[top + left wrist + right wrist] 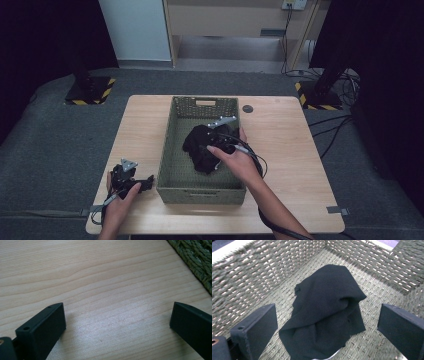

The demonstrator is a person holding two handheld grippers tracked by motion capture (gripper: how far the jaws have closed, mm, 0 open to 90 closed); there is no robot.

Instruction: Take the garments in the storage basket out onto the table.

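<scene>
A pale wood table (280,150) is sitting at frame centre on grey carpet (50,135), with black curtains darkening both upper corners and two stand bases (90,91) edged in yellow-black stripes flanking it. A wall socket (294,4) is showing at top right, cables trailing down. No readable writing or labels anywhere. A green woven basket (172,145) is occupying mid-table; a crumpled black cloth (327,312) is lying on its floor. The right gripper (327,322) is hovering inside the basket, jaws spread either side of the cloth. The left gripper (117,317) is resting at lower left, jaws spread over bare wood.
</scene>
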